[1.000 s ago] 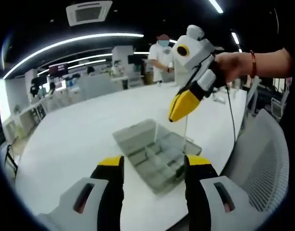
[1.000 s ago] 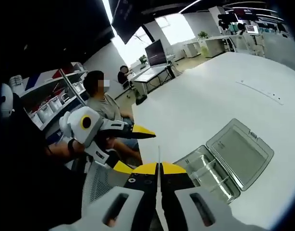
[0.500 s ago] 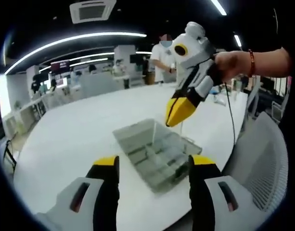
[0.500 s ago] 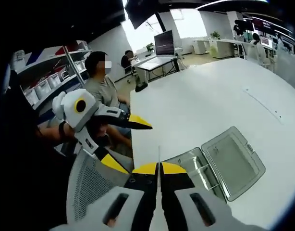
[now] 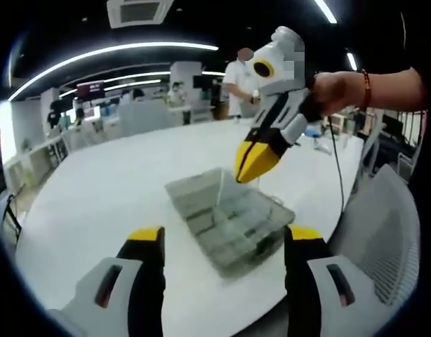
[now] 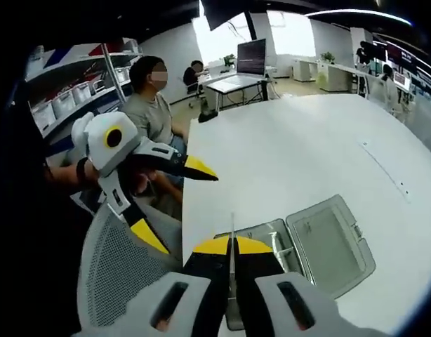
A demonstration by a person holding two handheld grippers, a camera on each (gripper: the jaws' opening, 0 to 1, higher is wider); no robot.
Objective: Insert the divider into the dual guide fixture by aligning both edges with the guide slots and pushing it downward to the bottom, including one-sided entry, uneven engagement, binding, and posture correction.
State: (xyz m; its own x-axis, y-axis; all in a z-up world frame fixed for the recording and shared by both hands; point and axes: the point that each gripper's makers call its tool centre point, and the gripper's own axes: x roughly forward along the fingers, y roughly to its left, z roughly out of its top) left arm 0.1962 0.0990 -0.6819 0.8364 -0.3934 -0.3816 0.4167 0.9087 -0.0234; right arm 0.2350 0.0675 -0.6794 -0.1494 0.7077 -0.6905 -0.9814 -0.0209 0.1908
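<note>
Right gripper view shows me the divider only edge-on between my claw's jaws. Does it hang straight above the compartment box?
Observer: In the left gripper view the divider hangs about upright below the right claw, over the middle of the open compartment box.
Operator: Has its lower edge entered the slots?
Observer: It reaches down to the box's top, but the sheet is too clear to tell whether it sits in a slot.
Operator: Is the left claw steadying the box?
Observer: No. The left claw is open, short of the box's near end, touching nothing.
</note>
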